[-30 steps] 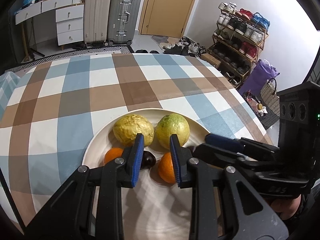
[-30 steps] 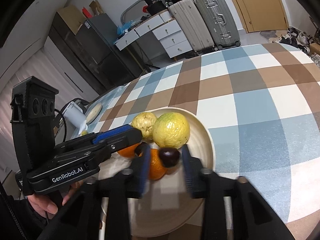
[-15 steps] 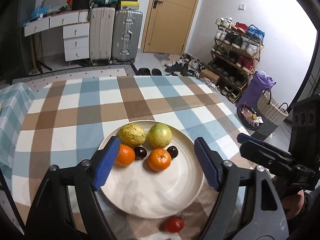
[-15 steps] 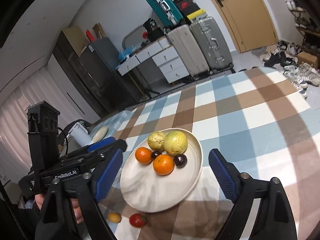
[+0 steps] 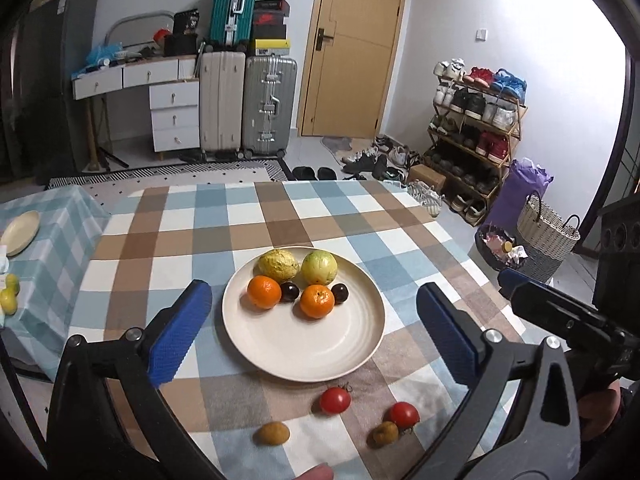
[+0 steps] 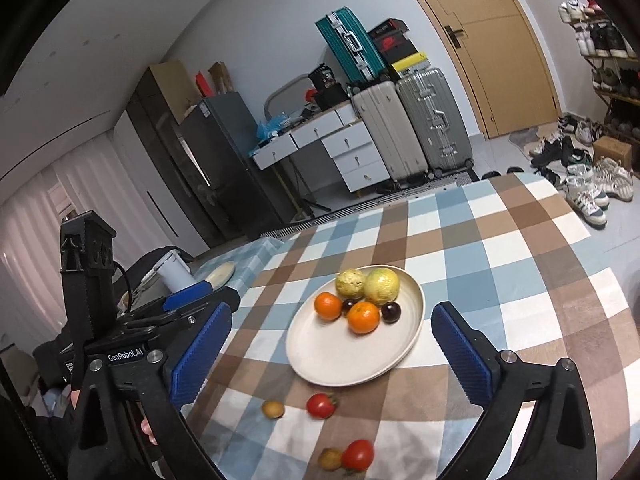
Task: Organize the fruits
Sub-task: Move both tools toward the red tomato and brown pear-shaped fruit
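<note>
Both grippers hang over the checked table, jaws spread wide, nothing in either. The left gripper (image 5: 312, 330) looks straight down onto the plate (image 5: 304, 356), where 6 fruits sit in 2 rows at its far side. 4 are loose on the cloth on the near side of the plate: 2 tomatoes (image 5: 335, 400) and 2 small brown fruits (image 5: 272, 433). The right gripper (image 6: 332, 354) sits closer to the right-hand pair, so the tomato (image 6: 357, 455) looks like its pick.
</note>
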`<state>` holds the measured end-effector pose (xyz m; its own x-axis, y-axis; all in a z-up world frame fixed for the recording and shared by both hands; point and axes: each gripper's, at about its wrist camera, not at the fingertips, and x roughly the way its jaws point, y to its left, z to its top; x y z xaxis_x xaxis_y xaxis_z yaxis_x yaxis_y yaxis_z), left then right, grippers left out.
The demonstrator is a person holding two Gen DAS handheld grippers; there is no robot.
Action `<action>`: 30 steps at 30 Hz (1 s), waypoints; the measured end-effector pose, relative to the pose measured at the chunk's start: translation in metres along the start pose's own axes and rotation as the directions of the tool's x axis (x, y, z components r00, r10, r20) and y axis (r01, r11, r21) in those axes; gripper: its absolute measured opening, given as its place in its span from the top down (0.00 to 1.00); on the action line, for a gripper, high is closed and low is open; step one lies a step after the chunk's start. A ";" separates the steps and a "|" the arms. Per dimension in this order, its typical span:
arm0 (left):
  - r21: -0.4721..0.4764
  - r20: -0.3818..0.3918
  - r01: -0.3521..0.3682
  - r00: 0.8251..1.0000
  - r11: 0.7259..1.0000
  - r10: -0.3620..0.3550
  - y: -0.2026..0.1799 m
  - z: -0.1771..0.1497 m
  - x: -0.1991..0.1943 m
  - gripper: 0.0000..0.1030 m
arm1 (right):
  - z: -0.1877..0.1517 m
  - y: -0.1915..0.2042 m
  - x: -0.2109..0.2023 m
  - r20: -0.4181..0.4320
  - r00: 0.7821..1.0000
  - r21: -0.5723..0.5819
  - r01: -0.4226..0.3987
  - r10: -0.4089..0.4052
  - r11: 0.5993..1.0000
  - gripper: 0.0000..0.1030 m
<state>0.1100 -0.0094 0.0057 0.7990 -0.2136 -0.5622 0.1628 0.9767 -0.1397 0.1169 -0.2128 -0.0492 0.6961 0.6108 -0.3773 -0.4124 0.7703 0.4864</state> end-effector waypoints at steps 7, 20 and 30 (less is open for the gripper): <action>-0.017 0.023 -0.031 0.999 0.999 0.031 0.002 -0.019 -0.042 0.01 | -0.012 0.023 -0.023 0.013 1.000 -0.039 0.004 -0.003 0.999 0.00; -0.097 0.001 -0.062 0.998 0.993 0.062 0.023 -0.082 -0.071 0.01 | -0.051 0.046 -0.038 -0.011 0.999 -0.106 0.036 -0.038 0.994 0.00; -0.151 -0.088 -0.054 0.995 0.987 0.041 0.030 -0.129 -0.042 0.01 | -0.093 0.027 -0.016 -0.118 0.991 -0.054 0.056 -0.062 0.997 0.00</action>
<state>0.0066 0.0263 -0.0802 0.7509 -0.1746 -0.6369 0.0305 0.9726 -0.2306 0.0403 -0.1845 -0.1033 0.6461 0.5792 -0.4971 -0.4042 0.8121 0.4209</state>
